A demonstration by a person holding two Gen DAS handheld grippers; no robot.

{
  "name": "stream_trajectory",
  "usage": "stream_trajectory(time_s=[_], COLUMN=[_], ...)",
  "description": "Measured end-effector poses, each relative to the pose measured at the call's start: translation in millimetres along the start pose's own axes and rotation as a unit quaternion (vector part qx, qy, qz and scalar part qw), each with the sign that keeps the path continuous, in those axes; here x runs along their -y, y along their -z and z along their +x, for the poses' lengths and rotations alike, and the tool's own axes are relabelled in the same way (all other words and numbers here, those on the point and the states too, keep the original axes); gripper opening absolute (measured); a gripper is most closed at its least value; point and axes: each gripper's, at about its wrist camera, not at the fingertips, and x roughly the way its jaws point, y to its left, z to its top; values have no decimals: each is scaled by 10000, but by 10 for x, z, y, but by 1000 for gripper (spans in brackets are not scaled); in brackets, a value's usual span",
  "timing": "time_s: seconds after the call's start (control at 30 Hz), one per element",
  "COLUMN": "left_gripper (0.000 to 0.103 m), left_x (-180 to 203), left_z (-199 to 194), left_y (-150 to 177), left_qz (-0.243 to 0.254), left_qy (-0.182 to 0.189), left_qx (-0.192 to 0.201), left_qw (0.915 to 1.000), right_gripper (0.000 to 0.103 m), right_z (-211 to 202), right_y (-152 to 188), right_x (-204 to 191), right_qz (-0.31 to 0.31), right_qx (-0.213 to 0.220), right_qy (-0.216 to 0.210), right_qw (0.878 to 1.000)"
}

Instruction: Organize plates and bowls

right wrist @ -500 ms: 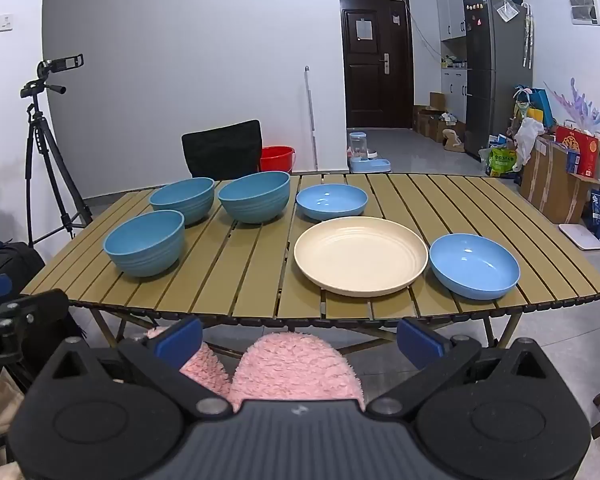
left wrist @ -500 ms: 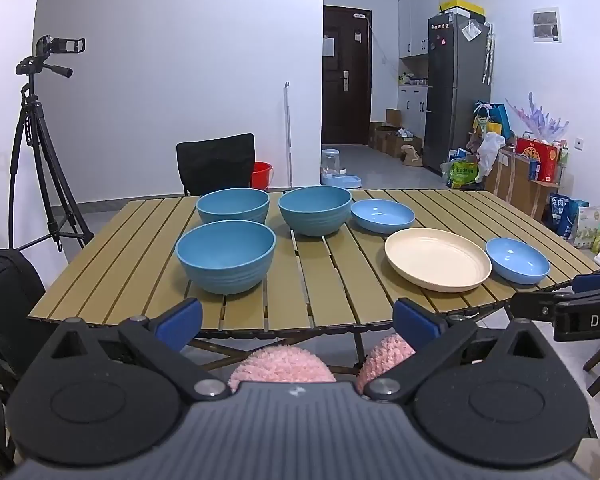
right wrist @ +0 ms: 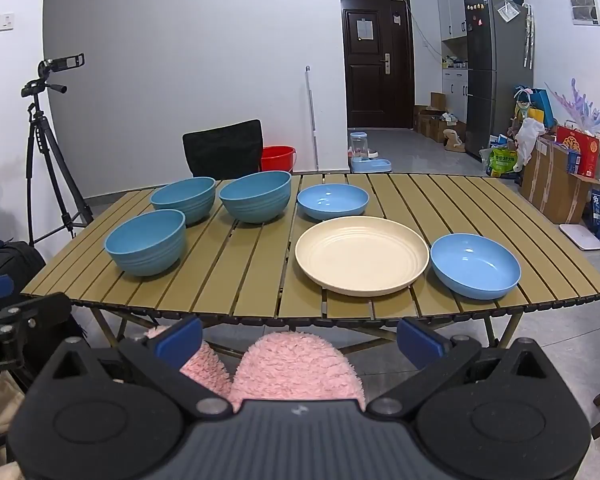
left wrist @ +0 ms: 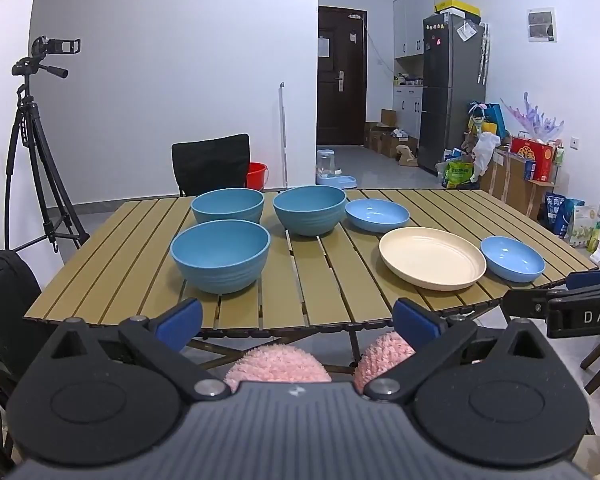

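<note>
Blue bowls (left wrist: 220,254), cream plate (right wrist: 361,254), upright, unstacked

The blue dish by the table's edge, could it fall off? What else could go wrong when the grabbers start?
Maybe. The shallow blue dish sits close to the slatted table's front edge, so a clumsy nudge from the open right gripper could tip it off. The cream plate lies flat and low, so its thin rim may slip from the fingers. The two far deep bowls stand close together, so reaching for one might bump the other.
</note>
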Motion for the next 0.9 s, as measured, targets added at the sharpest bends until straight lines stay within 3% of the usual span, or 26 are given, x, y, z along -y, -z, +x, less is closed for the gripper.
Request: stream_trajectory(time_s=[0.9], left_gripper=[103], left_x=[14], left_z=[-14], left_y=[15], left_qz=[12], left_qy=[-14], left_qx=[-20], left_qw=[10000], right_gripper=[103], right_z=[-2], right_y=[2], right_x=[-5], right_qz=[-2], right_qx=[-8], right_qy=[4], right_qw=[10000])
